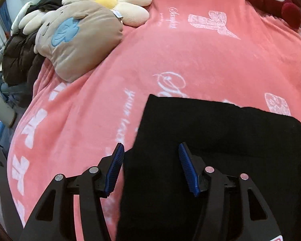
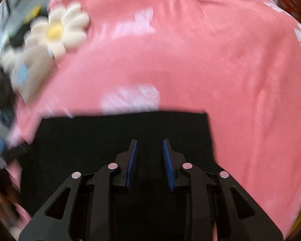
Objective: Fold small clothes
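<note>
Lying flat on the pink blanket (image 1: 190, 64) of what seems a bed, the black garment (image 1: 220, 140) is seen with straight edges, so it is judged to be already folded at least once. The left tool (image 1: 151, 148) is spread wide above its left edge, with nothing between the blue pads (image 1: 115, 168). The right tool (image 2: 149, 143) is kept at a narrower gap over the middle of the garment (image 2: 120, 132), and it is also empty.

The main risk is judged to be the soft blanket: if a pad is pushed too deep, the blanket can be pinched together with the garment and the fold is pulled out of shape. Only the top layer may also be caught, so the layers are separated. The right view is blurred, which suggests fast motion, and an edge can be missed.

A beige plush cushion (image 1: 78, 40), a flower pillow (image 1: 112, 2) and a dark red plush toy (image 1: 277, 2) are placed farther away, well apart from the garment. Nothing is seen in the way.
</note>
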`<state>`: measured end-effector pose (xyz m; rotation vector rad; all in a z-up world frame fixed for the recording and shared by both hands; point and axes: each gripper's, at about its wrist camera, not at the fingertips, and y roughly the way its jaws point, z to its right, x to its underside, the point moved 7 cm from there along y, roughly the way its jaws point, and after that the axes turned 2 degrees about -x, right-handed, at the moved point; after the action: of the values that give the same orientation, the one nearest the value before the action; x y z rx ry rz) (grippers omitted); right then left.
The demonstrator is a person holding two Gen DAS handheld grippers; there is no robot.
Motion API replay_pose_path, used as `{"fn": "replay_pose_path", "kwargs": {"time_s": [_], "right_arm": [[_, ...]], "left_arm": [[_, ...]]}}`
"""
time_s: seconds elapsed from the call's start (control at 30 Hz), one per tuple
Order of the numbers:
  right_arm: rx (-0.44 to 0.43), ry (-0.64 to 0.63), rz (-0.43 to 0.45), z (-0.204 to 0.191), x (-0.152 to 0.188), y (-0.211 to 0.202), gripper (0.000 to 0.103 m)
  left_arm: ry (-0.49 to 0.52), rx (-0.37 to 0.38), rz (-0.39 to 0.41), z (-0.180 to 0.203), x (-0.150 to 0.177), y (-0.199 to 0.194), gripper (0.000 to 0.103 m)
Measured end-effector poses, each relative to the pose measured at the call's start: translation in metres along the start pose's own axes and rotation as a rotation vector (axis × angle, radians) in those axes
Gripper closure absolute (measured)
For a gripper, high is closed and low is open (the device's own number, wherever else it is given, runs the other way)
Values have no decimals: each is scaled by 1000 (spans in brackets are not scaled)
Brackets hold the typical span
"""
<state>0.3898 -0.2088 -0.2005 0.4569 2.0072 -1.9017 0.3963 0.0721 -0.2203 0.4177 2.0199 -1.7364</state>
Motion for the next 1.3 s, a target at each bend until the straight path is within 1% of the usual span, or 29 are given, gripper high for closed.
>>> {"fn": "replay_pose_path", "kwargs": {"time_s": [0.03, 0.07, 0.13, 0.17, 0.2, 0.27, 0.3, 0.37, 0.4, 0.43, 0.47, 0.5, 0.53, 0.57, 0.6, 0.63, 0.7, 0.77, 0.8, 0.83, 0.9, 0.93, 1.0, 1.1, 1.13, 1.17, 1.2, 1.27, 1.3], "right_arm": [[-40, 50, 14, 11, 7, -3, 80], [-64, 113, 52, 20, 14, -23, 80], [-68, 127, 114, 22, 24, -53, 77], [-75, 116, 133, 21, 36, -67, 77], [-76, 111, 122, 22, 47, -70, 76], [-42, 84, 33, 29, 74, -51, 76], [-33, 97, 11, 35, 89, -44, 72], [-61, 168, 28, 37, 88, -57, 72], [-81, 183, 67, 34, 86, -75, 72], [-81, 176, 121, 30, 84, -95, 72], [-68, 159, 145, 26, 84, -105, 72], [-54, 135, 145, 22, 88, -108, 72], [-30, 104, 121, 18, 94, -103, 72], [-3, 79, 77, 18, 102, -89, 72], [20, 69, 3, 20, 118, -70, 72], [4, 84, -3, 18, 111, -64, 72], [-17, 124, 39, 16, 113, -85, 72], [-26, 132, 94, 12, 117, -103, 72], [-30, 121, 93, 10, 121, -104, 72], [-21, 108, 72, 7, 123, -95, 72], [-6, 89, 1, 6, 140, -78, 72], [-7, 82, 5, 5, 142, -74, 72], [4, 73, 13, 5, 140, -84, 72], [-42, 128, 55, 12, 135, -109, 71], [-50, 142, 58, 14, 131, -108, 70], [-61, 163, 65, 19, 131, -113, 67], [-62, 175, 71, 23, 130, -116, 60], [-54, 195, 76, 34, 132, -117, 50], [-54, 209, 78, 39, 132, -117, 50]], "left_arm": [[-7, 3, -11, -3, 2, -1, 48], [-24, 20, -16, -6, 7, -6, 48], [-31, 60, -7, -12, 18, -27, 48], [-19, 75, 2, -12, 25, -37, 48], [-1, 83, 8, -11, 33, -46, 48], [31, 96, 8, -2, 48, -56, 48], [46, 103, -10, 4, 57, -59, 48], [41, 131, -48, 13, 73, -63, 48], [40, 146, -63, 17, 80, -66, 48], [39, 151, -67, 20, 83, -68, 48], [43, 152, -68, 23, 88, -72, 48], [48, 152, -70, 25, 92, -74, 48], [60, 151, -71, 29, 97, -77, 48], [72, 146, -72, 32, 101, -78, 48], [83, 139, -76, 35, 105, -80, 48], [86, 143, -79, 36, 107, -80, 48], [97, 140, -85, 39, 112, -82, 48], [119, 136, -79, 41, 116, -86, 48], [127, 128, -75, 41, 118, -88, 48], [132, 130, -72, 41, 119, -90, 48], [131, 127, -81, 40, 123, -91, 48], [128, 132, -86, 40, 124, -92, 48], [127, 128, -90, 40, 126, -93, 48], [133, 124, -86, 36, 129, -96, 46], [129, 128, -89, 34, 129, -97, 42], [114, 140, -92, 31, 129, -96, 38], [87, 171, -97, 26, 128, -96, 37], [21, 227, -104, 15, 125, -94, 30], [-20, 250, -112, 7, 123, -90, 29]]}}
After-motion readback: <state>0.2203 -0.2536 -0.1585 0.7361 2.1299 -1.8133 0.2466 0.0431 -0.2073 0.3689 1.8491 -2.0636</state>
